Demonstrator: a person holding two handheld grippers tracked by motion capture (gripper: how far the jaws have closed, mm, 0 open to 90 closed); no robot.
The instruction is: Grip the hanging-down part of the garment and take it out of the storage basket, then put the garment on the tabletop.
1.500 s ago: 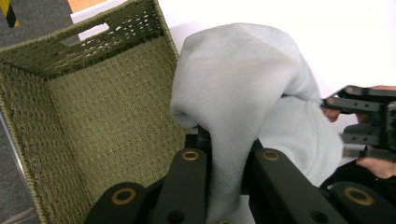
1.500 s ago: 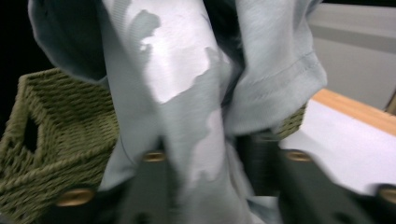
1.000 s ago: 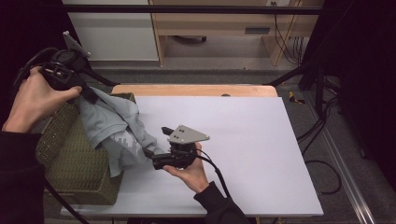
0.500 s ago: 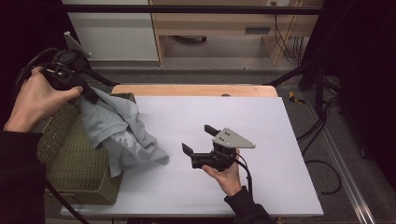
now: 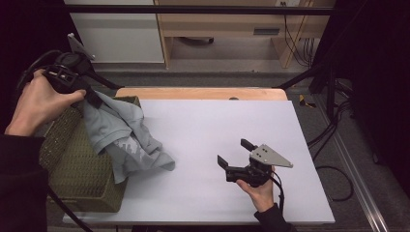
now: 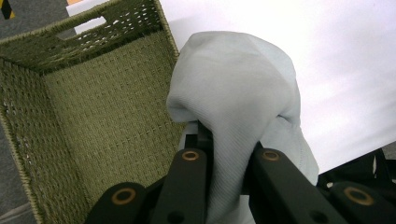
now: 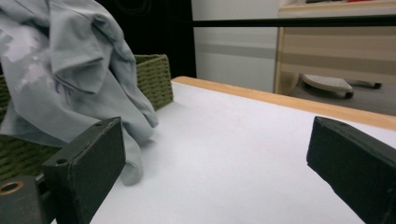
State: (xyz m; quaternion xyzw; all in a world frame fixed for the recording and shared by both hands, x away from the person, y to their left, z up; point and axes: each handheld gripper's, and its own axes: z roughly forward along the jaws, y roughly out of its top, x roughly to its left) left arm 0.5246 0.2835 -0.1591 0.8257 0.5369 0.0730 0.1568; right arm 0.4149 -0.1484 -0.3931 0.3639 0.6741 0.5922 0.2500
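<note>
Crumpled grey shirt (image 5: 123, 137) draped over green basket (image 5: 80, 176).

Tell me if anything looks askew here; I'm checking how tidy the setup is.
The grey shirt hangs half out of the green woven basket, draped over its rim onto the white table, pinched by the left gripper. The right gripper stands open, holding nothing.

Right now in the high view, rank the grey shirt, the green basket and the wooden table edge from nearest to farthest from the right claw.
1. Grey shirt: to the left of the right claw, its lower hem lying on the white table top.
2. Green basket: farther left, at the table's left end, under the shirt.
3. Wooden table edge: along the far side of the table.
</note>
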